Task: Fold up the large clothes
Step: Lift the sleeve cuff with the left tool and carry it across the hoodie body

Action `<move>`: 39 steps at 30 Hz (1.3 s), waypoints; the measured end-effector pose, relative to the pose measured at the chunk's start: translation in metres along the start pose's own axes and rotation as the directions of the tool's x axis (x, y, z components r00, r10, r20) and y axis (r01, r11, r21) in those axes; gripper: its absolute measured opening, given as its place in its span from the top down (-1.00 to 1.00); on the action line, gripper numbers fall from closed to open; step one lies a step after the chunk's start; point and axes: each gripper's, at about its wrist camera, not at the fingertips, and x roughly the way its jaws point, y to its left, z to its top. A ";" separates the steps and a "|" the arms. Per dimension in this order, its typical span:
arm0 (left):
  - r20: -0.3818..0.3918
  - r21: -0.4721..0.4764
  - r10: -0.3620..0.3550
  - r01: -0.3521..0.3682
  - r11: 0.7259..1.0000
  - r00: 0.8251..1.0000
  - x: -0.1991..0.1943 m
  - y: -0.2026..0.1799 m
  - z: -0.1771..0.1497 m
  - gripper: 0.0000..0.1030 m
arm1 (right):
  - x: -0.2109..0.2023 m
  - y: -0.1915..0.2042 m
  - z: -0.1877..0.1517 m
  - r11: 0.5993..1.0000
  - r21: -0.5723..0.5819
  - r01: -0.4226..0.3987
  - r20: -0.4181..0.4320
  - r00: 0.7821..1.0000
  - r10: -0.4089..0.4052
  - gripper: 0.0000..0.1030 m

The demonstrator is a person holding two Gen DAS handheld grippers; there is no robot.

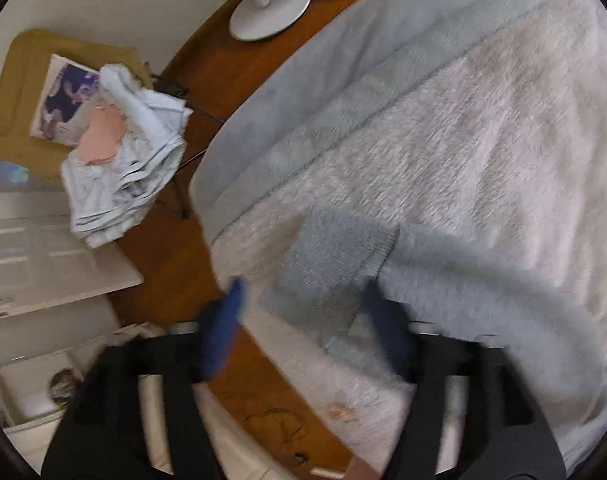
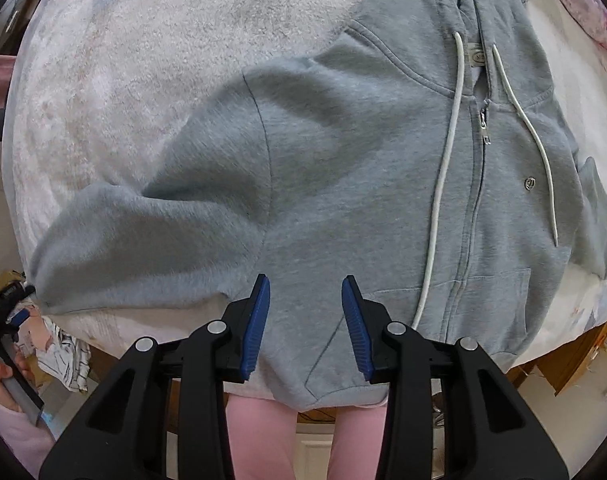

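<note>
A grey zip hoodie (image 2: 343, 200) lies face up on a fluffy white blanket (image 2: 163, 60), zip closed and white drawstrings (image 2: 447, 184) trailing down. Its sleeve (image 2: 143, 232) stretches out to the left. My right gripper (image 2: 305, 284) hovers over the hoodie's lower front near the hem, jaws partly apart, with the fabric flat beneath them and not pinched. In the blurred left wrist view, my left gripper (image 1: 303, 286) stands wide open over the ribbed sleeve cuff (image 1: 335, 264), which lies on the blanket (image 1: 463, 140) between the fingers without being pressed.
A crumpled pile of pale clothes (image 1: 123, 160) lies on the wooden floor (image 1: 175, 260) beside the bed. A white round stand base (image 1: 269, 8) and white drawers (image 1: 43, 260) stand nearby. The person's pink trouser legs (image 2: 263, 432) are at the bed's near edge.
</note>
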 end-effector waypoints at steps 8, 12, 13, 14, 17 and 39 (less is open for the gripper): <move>-0.064 0.108 -0.088 0.095 0.990 0.994 0.033 -0.026 0.043 -0.78 | 0.004 -0.005 0.033 0.995 0.019 -0.098 0.040 0.994 0.097 0.24; -0.065 0.166 -0.102 0.112 0.980 0.993 0.055 -0.035 0.033 -0.49 | -0.002 0.015 0.072 0.990 -0.061 -0.129 0.045 0.990 0.132 0.03; -0.073 0.160 -0.134 0.144 0.977 0.988 0.053 -0.034 0.032 -0.21 | 0.002 0.025 0.085 0.980 -0.098 -0.176 0.000 0.984 0.176 0.02; -0.079 0.152 -0.153 0.164 0.975 0.985 0.051 -0.035 0.032 0.02 | 0.008 0.032 0.094 0.975 -0.110 -0.192 -0.046 0.981 0.188 0.02; -0.061 0.186 -0.119 0.128 0.974 0.991 0.037 -0.047 0.029 0.42 | 0.037 0.042 0.116 0.974 -0.027 -0.224 -0.140 0.966 0.218 0.02; 0.017 0.178 -0.035 0.031 0.983 0.999 -0.018 -0.035 0.045 -0.63 | 0.009 0.004 0.135 0.940 0.088 -0.329 0.036 0.944 0.327 -0.40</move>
